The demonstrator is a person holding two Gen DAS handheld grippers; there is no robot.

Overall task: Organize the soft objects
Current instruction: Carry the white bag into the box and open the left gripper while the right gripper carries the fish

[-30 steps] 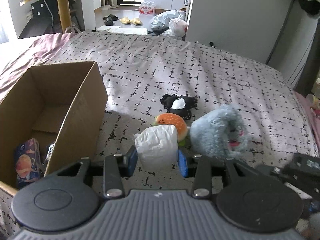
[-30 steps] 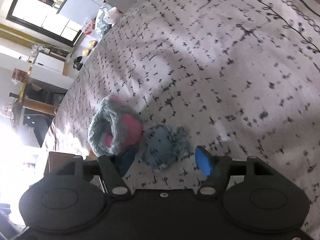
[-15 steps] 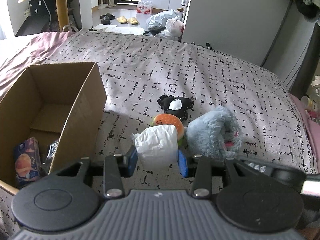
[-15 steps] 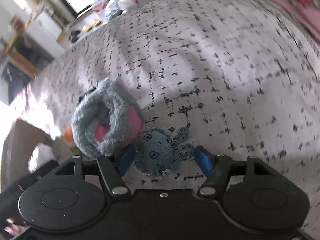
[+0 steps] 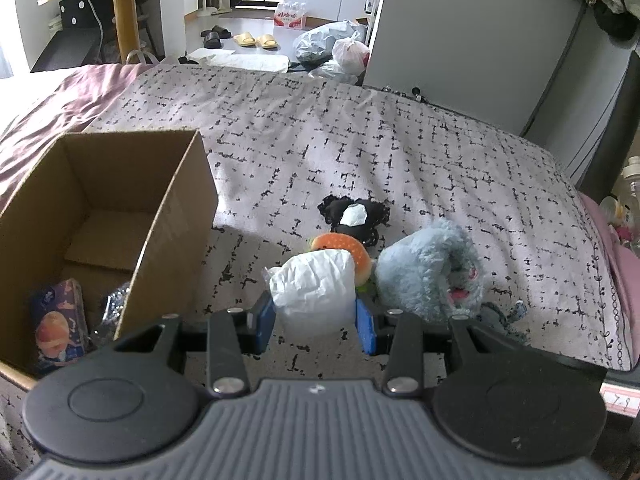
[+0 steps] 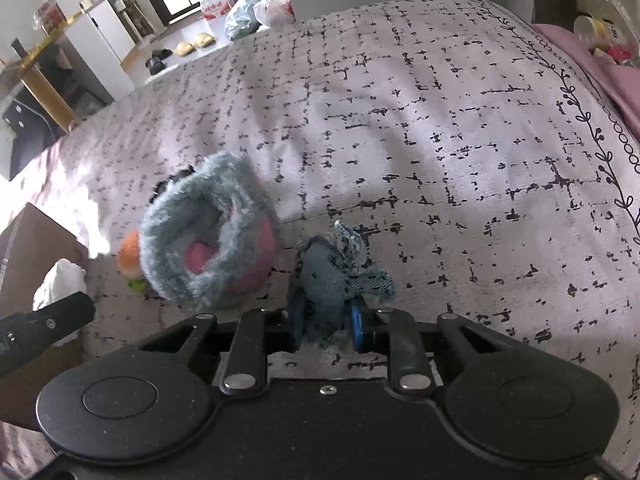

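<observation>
My left gripper (image 5: pixel 316 322) is shut on a white soft bundle (image 5: pixel 314 286) and holds it just above the bedspread, right of an open cardboard box (image 5: pixel 176 216). My right gripper (image 6: pixel 326 322) is shut on a small blue denim toy (image 6: pixel 332 276). A fluffy grey-and-pink slipper (image 5: pixel 430 276) lies beside both; it also shows in the right wrist view (image 6: pixel 208 240). An orange burger plush (image 5: pixel 344 246) sits behind the white bundle. A black-and-white cloth item (image 5: pixel 354 216) lies farther back.
The box holds a printed tissue pack (image 5: pixel 60 324) and a shiny dark item (image 5: pixel 114 308). The bed (image 5: pixel 360 140) stretches far ahead. A grey cabinet (image 5: pixel 460 28) stands past the far edge, with bags (image 5: pixel 332 48) and slippers on the floor.
My right gripper has closed on the denim toy, which lay between its open fingers before, and swung to face along the bed. My left gripper still holds the white bundle, barely moved.
</observation>
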